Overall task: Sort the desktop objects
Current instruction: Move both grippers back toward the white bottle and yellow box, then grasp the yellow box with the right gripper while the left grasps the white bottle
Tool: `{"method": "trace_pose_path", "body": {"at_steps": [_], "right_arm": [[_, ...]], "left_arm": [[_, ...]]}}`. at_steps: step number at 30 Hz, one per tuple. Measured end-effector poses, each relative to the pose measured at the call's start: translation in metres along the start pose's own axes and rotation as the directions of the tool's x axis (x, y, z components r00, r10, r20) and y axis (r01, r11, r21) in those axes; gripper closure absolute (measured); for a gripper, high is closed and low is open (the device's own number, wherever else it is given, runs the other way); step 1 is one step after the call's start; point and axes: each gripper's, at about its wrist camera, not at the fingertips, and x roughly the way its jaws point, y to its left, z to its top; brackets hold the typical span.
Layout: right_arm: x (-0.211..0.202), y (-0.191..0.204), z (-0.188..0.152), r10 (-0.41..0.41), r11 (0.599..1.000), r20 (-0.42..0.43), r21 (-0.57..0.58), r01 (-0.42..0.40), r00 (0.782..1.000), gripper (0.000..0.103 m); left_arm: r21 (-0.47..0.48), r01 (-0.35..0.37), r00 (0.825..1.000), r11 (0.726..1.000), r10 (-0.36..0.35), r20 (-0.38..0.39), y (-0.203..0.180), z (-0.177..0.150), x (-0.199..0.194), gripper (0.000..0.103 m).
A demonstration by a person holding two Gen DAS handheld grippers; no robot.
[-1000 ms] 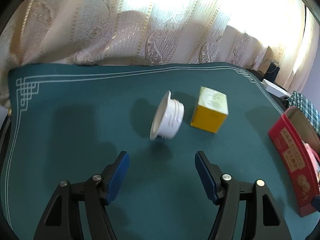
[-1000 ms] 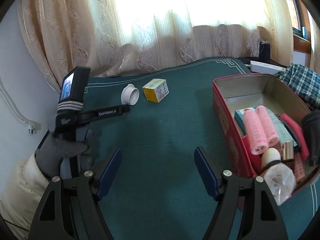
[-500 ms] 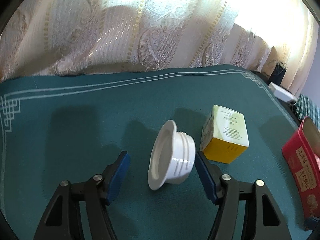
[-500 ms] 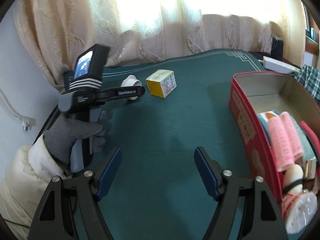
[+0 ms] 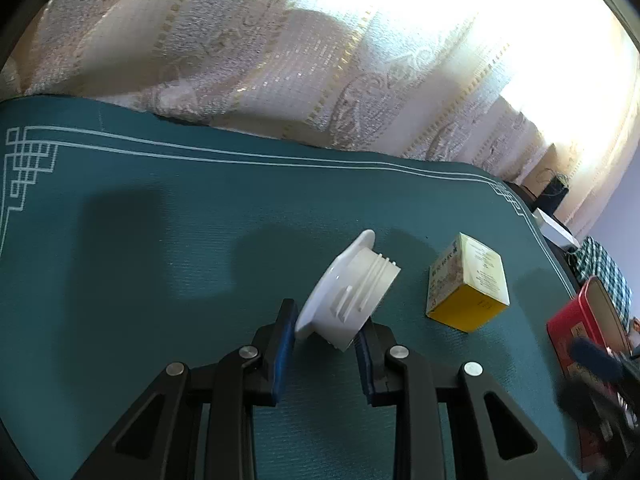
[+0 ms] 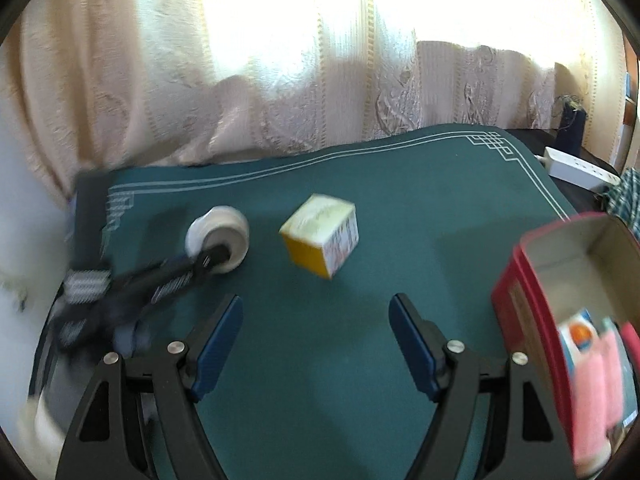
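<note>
Left claw [image 5: 326,332] jaws closing on white threaded cap [image 5: 348,296], flange and threaded end between pads; rigid, light, slick plastic, likely best pinched across flat ends. Yellow box [image 5: 468,286] just right of it. Right claw [image 6: 316,340] wide open, empty, box [image 6: 320,236] ahead

Cap [image 5: 352,292] left of box [image 5: 468,284]; tin [image 6: 560,280] seemingly rightmost.

- Left wrist view: sits close over the green mat [image 5: 160,240], angled down toward the curtain [image 5: 240,40].
- Right wrist view: farther back, same facing, blurred.
- Shared: white threaded cap [image 5: 352,292], yellow box [image 5: 468,284], red tin [image 5: 576,328].
</note>
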Motion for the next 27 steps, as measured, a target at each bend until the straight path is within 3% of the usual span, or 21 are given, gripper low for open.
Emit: {"method": "trace_pose_path", "body": {"at_steps": [8,10,11,12,14,16,17,23,27], "right_arm": [[0.064,-0.018,0.042,-0.001,0.984,-0.048,0.177,0.01,0.999,0.024],[0.077,-0.018,0.049,-0.011,0.984,-0.065,0.178,0.022,0.998,0.023],[0.084,-0.017,0.05,-0.019,0.984,-0.078,0.175,0.033,0.997,0.023],[0.09,-0.018,0.05,-0.015,0.984,-0.093,0.174,0.031,0.996,0.023],[0.099,-0.019,0.045,0.006,0.984,-0.127,0.179,0.017,0.992,0.023],[0.094,-0.018,0.042,-0.014,0.988,-0.104,0.15,0.03,0.994,0.027],[0.093,-0.019,0.042,-0.023,0.989,-0.104,0.145,0.038,0.994,0.036],[0.071,-0.03,0.032,-0.031,0.987,-0.053,0.156,0.039,0.998,0.054],[0.059,-0.034,0.024,-0.04,0.988,-0.035,0.149,0.045,0.999,0.054]], "left_arm": [[-0.034,0.018,0.999,0.999,-0.019,-0.03,0.006,0.0,0.011,0.073],[-0.048,0.021,1.0,0.999,-0.022,-0.022,0.008,0.0,0.01,0.058],[-0.048,0.016,1.0,0.999,-0.017,-0.016,0.007,0.0,0.009,0.041],[-0.046,0.008,1.0,0.999,-0.008,-0.009,0.007,0.0,0.008,0.034],[-0.039,0.009,1.0,0.999,-0.009,-0.002,0.006,-0.001,0.007,0.034],[-0.034,0.008,1.0,0.999,-0.009,-0.012,0.005,-0.001,0.008,0.034],[-0.032,0.009,1.0,0.999,-0.009,-0.012,0.005,-0.002,0.008,0.034],[-0.009,0.023,0.999,1.0,-0.023,-0.022,-0.002,-0.007,0.007,0.033],[0.012,0.03,0.999,0.999,-0.03,-0.027,-0.009,-0.01,0.006,0.033]]}}
